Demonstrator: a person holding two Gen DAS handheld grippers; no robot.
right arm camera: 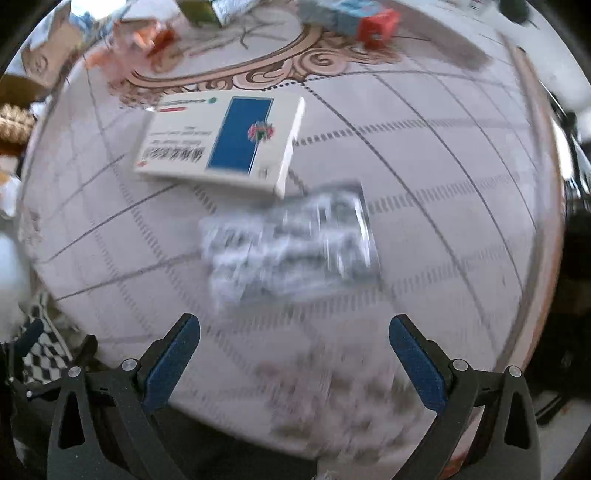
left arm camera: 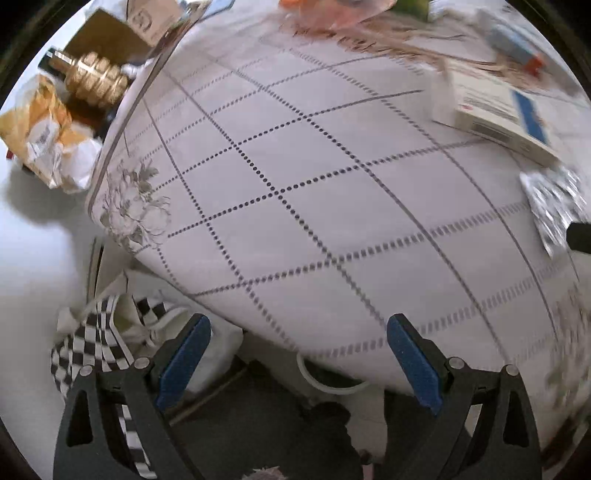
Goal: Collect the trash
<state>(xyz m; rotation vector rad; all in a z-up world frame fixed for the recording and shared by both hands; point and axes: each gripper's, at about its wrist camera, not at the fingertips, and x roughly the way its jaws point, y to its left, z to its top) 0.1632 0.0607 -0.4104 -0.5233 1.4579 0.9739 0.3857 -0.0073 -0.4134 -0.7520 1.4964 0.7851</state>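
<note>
Both my tongs are spread wide with nothing between them. The right tongs point(right arm camera: 294, 354) hover over the bench point(right arm camera: 424, 206), pointed at a crinkly silver wrapper point(right arm camera: 291, 247) lying flat just ahead. It's blurry, so I can't tell exactly what it is, maybe a foil packet or a blister sheet. The left tongs point(left arm camera: 298, 354) hang at the near edge of the bench, over bare gridded cloth, with nothing in reach.

As for progress, I'd say barely any: I'm holding nothing, and plenty of litter is on the bench. Touching the far edge of the wrapper, or maybe overlapping it, is a white box with a blue panel point(right arm camera: 221, 142). Farther back there's a crumpled pinkish-orange wrapper point(right arm camera: 136, 40), a blue and red carton point(right arm camera: 354, 16), and something green I can't make out. I don't see a bin or bag for trash in either view, unless the checkered cloth thing point(left arm camera: 92, 343) below the bench edge is one. I can't tell.

Off the left side of the bench sit a crumpled yellow and white bag point(left arm camera: 44, 136) and a shiny gold ribbed thing point(left arm camera: 94, 79). My guess is the flat silver wrapper will be fiddly to pinch up, and the box crowds its far side.
</note>
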